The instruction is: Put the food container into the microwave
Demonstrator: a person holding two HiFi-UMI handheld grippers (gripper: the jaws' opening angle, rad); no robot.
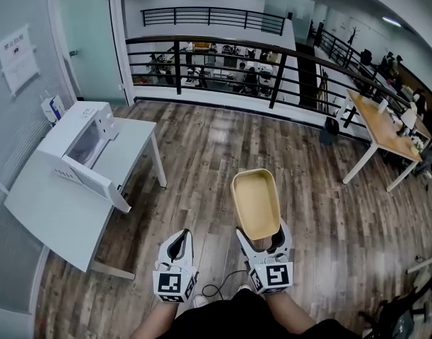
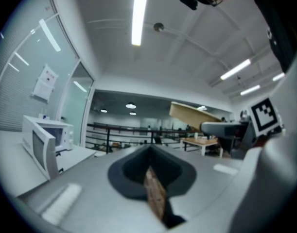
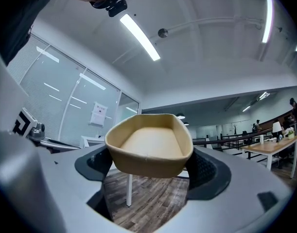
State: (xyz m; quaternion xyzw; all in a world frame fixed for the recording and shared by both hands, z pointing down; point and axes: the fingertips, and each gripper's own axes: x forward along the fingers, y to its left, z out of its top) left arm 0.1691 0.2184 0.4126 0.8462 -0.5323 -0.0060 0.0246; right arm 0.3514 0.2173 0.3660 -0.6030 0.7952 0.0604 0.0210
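A beige, empty food container (image 1: 256, 202) is held out over the wooden floor, with my right gripper (image 1: 264, 237) shut on its near end. In the right gripper view the food container (image 3: 150, 147) fills the middle between the jaws. A white microwave (image 1: 79, 145) stands on a white table (image 1: 56, 214) to the left, with its door swung open. My left gripper (image 1: 178, 242) hangs beside the right one, shut and holding nothing. In the left gripper view the microwave (image 2: 43, 141) is at the left and the food container (image 2: 193, 116) at the right.
A black railing (image 1: 223, 51) runs across the far side, above a lower floor. A wooden desk (image 1: 382, 129) stands at the right. A glass wall with a posted paper (image 1: 16, 56) lies behind the microwave table. A cable (image 1: 214, 288) lies on the floor by my feet.
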